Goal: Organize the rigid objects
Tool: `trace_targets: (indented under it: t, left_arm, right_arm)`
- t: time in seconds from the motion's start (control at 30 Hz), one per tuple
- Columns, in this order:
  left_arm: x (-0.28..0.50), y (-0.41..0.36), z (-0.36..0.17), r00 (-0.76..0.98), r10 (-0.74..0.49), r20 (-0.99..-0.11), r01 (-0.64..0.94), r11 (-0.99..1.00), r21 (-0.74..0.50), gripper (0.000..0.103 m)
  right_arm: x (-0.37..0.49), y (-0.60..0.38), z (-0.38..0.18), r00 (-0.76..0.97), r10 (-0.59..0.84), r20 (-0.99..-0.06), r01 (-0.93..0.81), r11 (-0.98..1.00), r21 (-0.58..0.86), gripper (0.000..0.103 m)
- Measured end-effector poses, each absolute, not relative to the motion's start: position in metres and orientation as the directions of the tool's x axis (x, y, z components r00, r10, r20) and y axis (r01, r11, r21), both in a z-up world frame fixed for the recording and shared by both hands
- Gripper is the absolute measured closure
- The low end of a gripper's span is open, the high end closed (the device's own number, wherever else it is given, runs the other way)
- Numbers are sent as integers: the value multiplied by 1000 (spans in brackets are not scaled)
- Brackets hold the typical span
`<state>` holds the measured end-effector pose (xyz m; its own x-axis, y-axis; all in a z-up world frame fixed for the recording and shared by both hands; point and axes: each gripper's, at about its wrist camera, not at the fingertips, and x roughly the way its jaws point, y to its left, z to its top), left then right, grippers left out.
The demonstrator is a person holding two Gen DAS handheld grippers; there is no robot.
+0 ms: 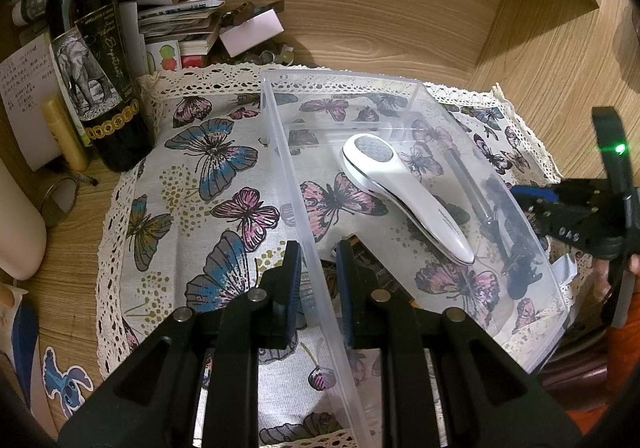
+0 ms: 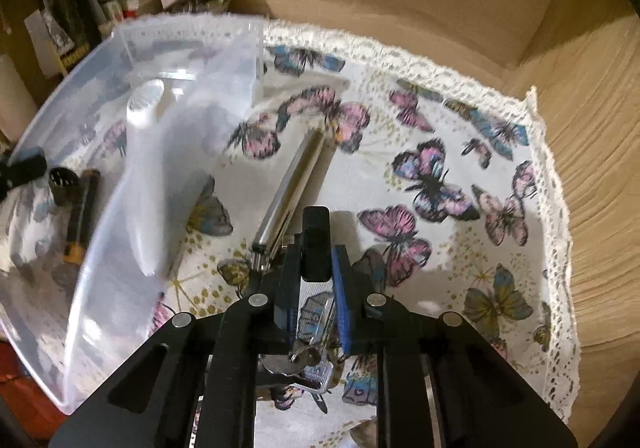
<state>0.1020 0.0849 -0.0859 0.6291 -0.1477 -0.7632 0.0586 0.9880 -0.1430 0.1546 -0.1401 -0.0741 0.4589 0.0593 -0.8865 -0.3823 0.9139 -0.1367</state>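
The left gripper is matte black plastic with ridged blue pads and round silver pins at its linkage joints. The right gripper matches it; seen at the left view's right edge, it carries a green light.

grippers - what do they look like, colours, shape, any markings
Both are black frames with silver round pivot pins and two flat fingers faced with ribbed blue pads. In the left wrist view the right gripper carries a lit green light and pale lettering on its side. Left gripper matches.
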Motion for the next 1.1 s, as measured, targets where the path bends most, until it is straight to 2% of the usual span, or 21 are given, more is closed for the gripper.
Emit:
trace_targets:
  t: [0.6, 0.83, 1.1]
  left_arm:
    - [102, 85, -86, 629, -149, -763, 60, 988, -143, 86]
    - [102, 85, -86, 630, -151, -762, 62, 987, -145, 86]
    - [99, 84, -84, 635, -153, -757, 66, 987, -145, 86]
  right_arm:
    - [136, -90, -3, 590, 236, -772, -488, 866, -109, 89]
    - [131, -58, -13, 533, 299, -791, -573, 816, -77, 89]
    - [135, -33, -40, 447, 308, -840, -618, 785, -42, 89]
